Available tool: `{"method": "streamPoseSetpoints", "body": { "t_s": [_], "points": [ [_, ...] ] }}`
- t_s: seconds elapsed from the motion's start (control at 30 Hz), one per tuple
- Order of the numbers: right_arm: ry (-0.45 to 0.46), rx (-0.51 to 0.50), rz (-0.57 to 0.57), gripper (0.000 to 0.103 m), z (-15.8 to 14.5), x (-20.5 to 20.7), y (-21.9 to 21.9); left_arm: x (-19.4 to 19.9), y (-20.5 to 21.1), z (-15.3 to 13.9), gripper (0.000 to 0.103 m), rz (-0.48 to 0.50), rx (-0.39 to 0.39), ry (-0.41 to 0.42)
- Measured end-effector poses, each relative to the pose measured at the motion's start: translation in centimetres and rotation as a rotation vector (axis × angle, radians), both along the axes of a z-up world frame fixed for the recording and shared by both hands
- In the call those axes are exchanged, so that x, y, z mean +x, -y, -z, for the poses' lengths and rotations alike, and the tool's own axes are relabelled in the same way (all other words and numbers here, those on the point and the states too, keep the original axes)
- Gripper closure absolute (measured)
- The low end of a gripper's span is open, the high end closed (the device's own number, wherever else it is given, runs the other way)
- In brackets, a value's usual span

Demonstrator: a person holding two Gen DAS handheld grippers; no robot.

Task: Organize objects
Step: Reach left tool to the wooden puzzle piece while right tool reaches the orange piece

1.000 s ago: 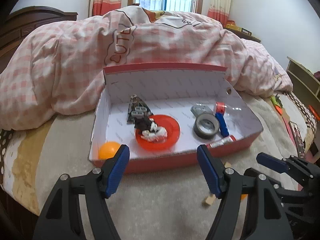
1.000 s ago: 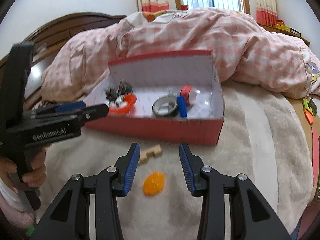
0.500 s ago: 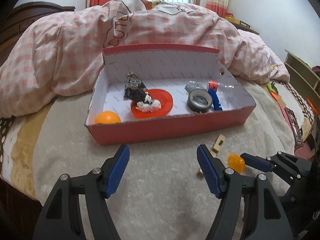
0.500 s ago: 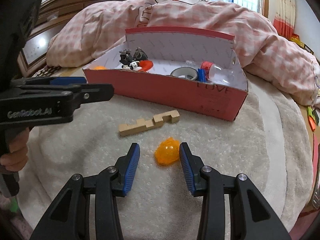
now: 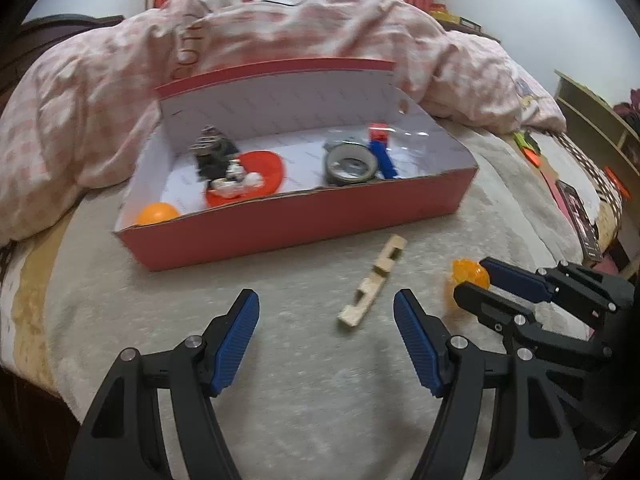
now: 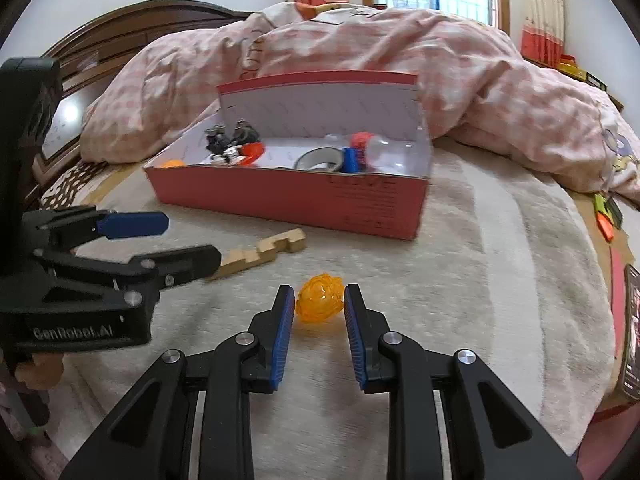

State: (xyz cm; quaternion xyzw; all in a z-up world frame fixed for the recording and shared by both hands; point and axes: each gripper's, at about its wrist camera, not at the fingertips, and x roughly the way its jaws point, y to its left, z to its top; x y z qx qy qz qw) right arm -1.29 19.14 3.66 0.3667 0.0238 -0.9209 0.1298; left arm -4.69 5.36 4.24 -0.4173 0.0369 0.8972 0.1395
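The right tool [image 6: 319, 312] has come down low over the bed and now straddles the translucent orange faceted ball [image 6: 320, 298], its blue-padded fingers [image 6: 283, 320] spread on either side with a sliver of gap showing, so it is released, not yet clenched. A second ago that ball lay well ahead of the fingers; now it sits right between them, which I take to mean the pick is one squeeze away. To the left, the left tool [image 5: 325, 336] hangs open and empty too, and it has drawn back from the box: the notched pale wooden block [image 5: 372, 284] that was hidden or at the edge of its view now lies on the cream fleece blanket [image 5: 304, 380] just ahead of its right finger. Farther off, the long red cardboard box [image 6: 304, 200] with its white lining sits against the pink checked duvet [image 6: 460, 72], already holding a smooth orange ball [image 5: 157, 213] at its near left corner, a red plastic dish [image 5: 256, 176] with dark toy pieces, a grey roll of tape [image 5: 351, 165] and a blue stick [image 5: 382, 160]. Only the block and the faceted ball seem left outside, so the tidying looks nearly done.
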Motion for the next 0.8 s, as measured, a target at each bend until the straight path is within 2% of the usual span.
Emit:
{"method": "streamPoseSetpoints", "body": {
  "t_s": [0.13,0.4,0.5,0.6,0.77,0.8],
  "points": [
    [0.006,-0.009,0.019,0.076,0.1,-0.2,-0.7,-0.5,-1.4,0.6,0.033,0.026,-0.025,-0.004],
    [0.023,-0.022,0.026,0.076,0.5,-0.3,-1.2,-2.2,-2.4,2.0,0.033,0.032,-0.030,0.050],
    [0.035,-0.027,0.032,0.076,0.7,-0.5,-1.3,-2.3,-3.0,2.2,0.035,0.038,-0.065,0.033],
    [0.045,-0.032,0.037,0.076,1.0,-0.5,-1.3,-2.0,-3.5,2.3,0.048,0.067,-0.083,0.014],
    [0.056,-0.043,0.044,0.076,1.1,-0.6,-1.5,-1.4,-4.2,2.1,0.077,0.121,-0.084,-0.008],
    [0.057,-0.043,0.044,0.076,1.1,-0.6,-1.5,-1.4,-4.4,2.1,0.080,0.129,-0.082,-0.008]
  ]
}}
